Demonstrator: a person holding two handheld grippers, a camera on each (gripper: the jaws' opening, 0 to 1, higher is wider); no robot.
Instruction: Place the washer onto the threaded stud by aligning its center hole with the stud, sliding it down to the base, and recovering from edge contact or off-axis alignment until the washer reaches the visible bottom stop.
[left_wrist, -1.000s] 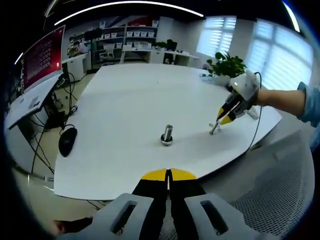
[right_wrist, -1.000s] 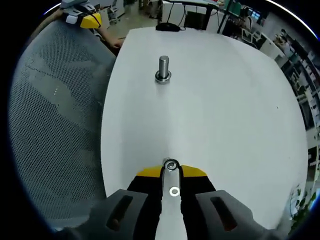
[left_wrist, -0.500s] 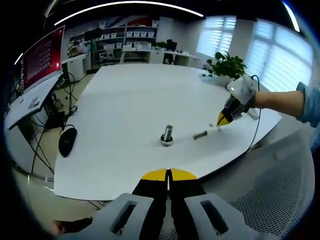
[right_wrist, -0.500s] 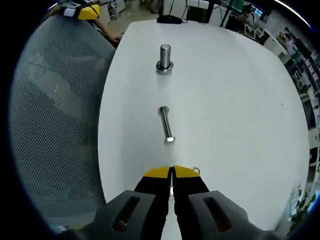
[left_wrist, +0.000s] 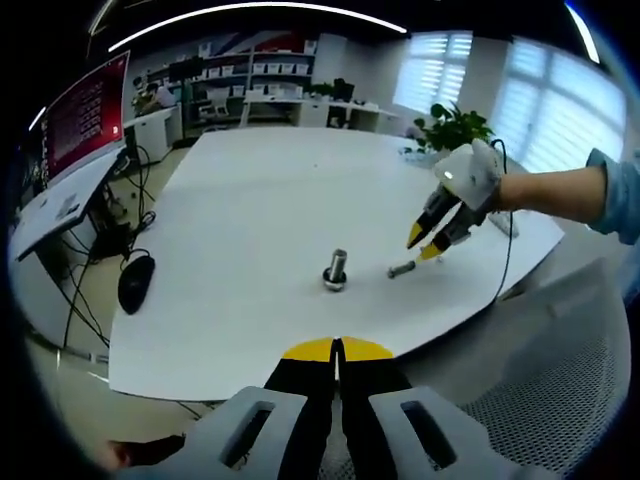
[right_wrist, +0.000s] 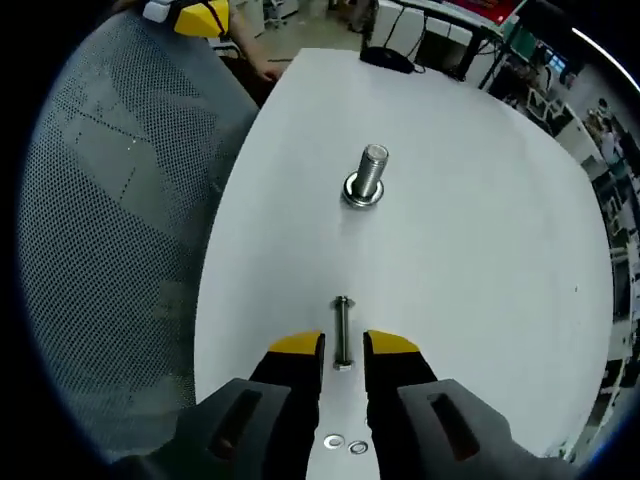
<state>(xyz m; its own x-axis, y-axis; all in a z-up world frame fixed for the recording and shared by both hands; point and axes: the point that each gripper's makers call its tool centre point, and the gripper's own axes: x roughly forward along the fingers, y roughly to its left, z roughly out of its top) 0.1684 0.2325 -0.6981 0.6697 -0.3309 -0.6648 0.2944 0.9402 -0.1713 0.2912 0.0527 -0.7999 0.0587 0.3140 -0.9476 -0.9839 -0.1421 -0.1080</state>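
Observation:
The threaded stud (left_wrist: 336, 268) stands upright on the white table (left_wrist: 250, 200), with a ring-shaped base at its foot. In the right gripper view the stud (right_wrist: 368, 178) is straight ahead. A loose bolt (right_wrist: 343, 330) lies flat on the table between the spread jaws of my right gripper (right_wrist: 343, 347), which is open and holds nothing. Two small washers (right_wrist: 345, 443) lie on the table close under that gripper. In the left gripper view the right gripper (left_wrist: 423, 245) hovers over the bolt (left_wrist: 401, 268). My left gripper (left_wrist: 337, 350) is shut and empty, off the table's near edge.
A mesh chair (right_wrist: 110, 250) stands along the table edge beside the right gripper. A black mouse (left_wrist: 135, 282) lies on a lower desk at the left, and a potted plant (left_wrist: 455, 128) stands at the far side. A person's sleeve (left_wrist: 615, 195) reaches in from the right.
The right gripper was shut on the bolt, then laid it on the table. It has since opened and moved forward, so its jaws straddle the lying bolt. The left gripper has stayed put.

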